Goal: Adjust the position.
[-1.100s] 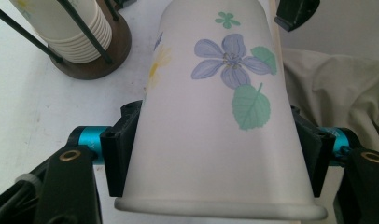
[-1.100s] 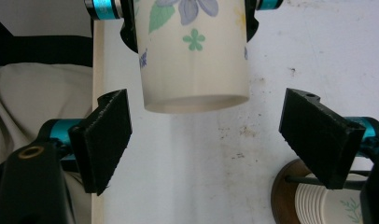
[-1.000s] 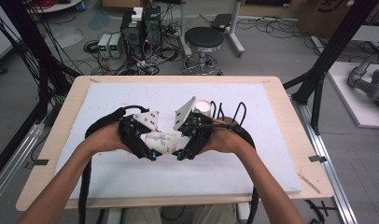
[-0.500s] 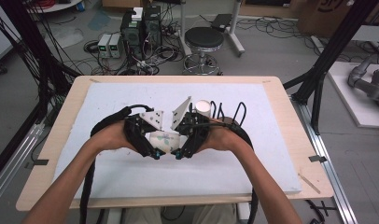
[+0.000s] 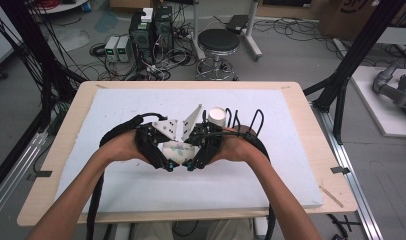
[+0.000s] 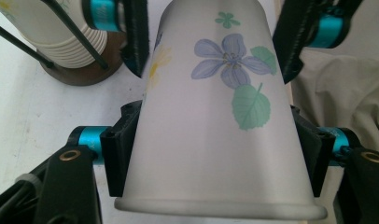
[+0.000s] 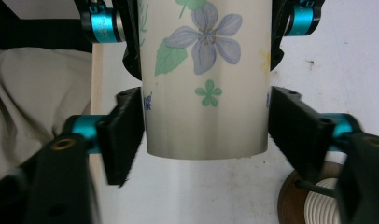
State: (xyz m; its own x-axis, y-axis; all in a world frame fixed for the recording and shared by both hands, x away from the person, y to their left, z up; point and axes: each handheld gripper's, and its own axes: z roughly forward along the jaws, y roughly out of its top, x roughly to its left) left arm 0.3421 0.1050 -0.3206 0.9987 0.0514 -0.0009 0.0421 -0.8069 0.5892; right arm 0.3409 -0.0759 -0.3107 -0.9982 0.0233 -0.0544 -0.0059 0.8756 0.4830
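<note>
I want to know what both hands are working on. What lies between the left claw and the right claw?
A flowered paper cup lies between the left claw and right claw, each gripping one end, as both gripper views show.

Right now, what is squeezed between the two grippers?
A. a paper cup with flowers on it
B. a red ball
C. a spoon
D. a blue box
A: the paper cup, printed with a purple flower and green leaf, sits between the jaws of the left gripper and the right gripper.
</note>
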